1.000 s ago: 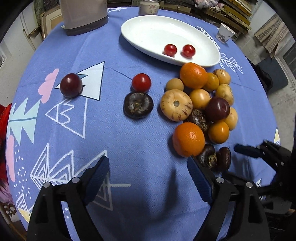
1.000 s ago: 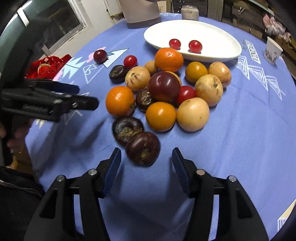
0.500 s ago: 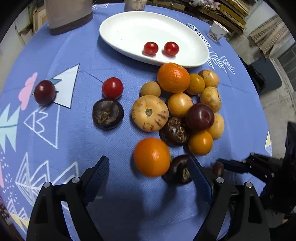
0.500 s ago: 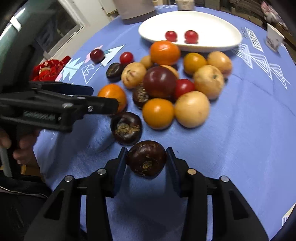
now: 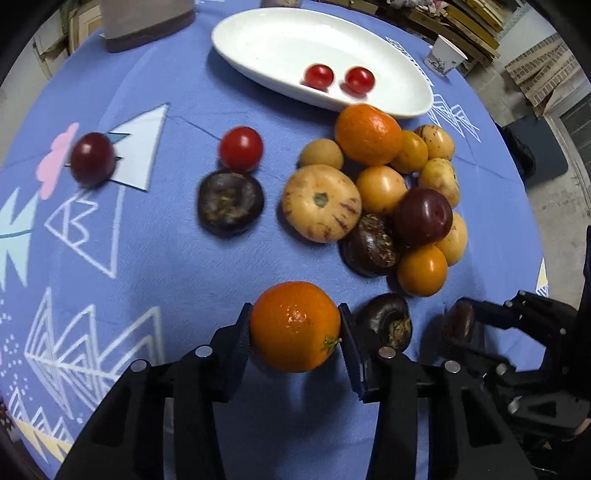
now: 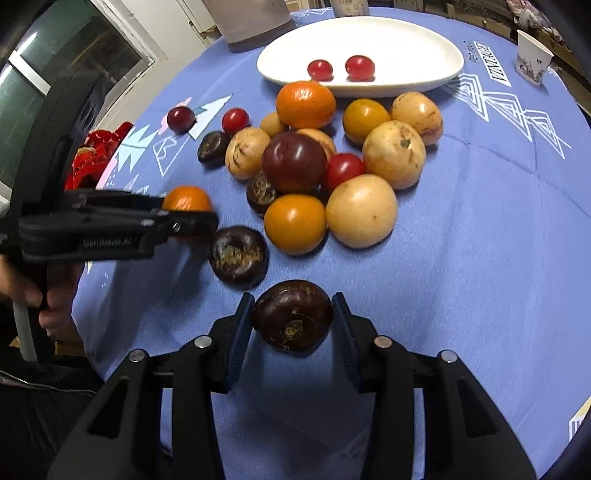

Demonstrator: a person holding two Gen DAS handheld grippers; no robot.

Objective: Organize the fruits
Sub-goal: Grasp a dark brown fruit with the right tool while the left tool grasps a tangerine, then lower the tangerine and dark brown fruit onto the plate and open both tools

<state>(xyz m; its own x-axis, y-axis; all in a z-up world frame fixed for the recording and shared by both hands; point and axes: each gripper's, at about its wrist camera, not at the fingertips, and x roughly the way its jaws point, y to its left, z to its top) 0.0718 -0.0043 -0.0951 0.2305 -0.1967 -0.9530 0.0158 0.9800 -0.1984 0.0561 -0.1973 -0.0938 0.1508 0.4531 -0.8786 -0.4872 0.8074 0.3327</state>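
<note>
My left gripper (image 5: 293,308) has a round orange (image 5: 295,326) between its jaws, which are closing, and both pads touch its sides. From the right wrist view the left gripper (image 6: 192,221) and the orange (image 6: 186,197) show from the side. My right gripper (image 6: 292,297) is shut on a dark brown fruit (image 6: 291,314) near the front of the blue tablecloth. A heap of mixed fruit (image 6: 295,166) lies ahead. Behind it, a white oval plate (image 5: 258,40) holds two cherry tomatoes (image 5: 318,75).
A second dark brown fruit (image 6: 238,254) lies just left of my right gripper. A loose tomato (image 5: 241,147), a dark fruit (image 5: 229,201) and a plum (image 5: 91,158) lie apart at the left. A paper cup (image 5: 445,55) and a grey appliance base (image 5: 147,26) stand at the back.
My left gripper came over the near orange and closed its jaws around it. My right gripper closed on the dark brown fruit and has kept hold of it.
</note>
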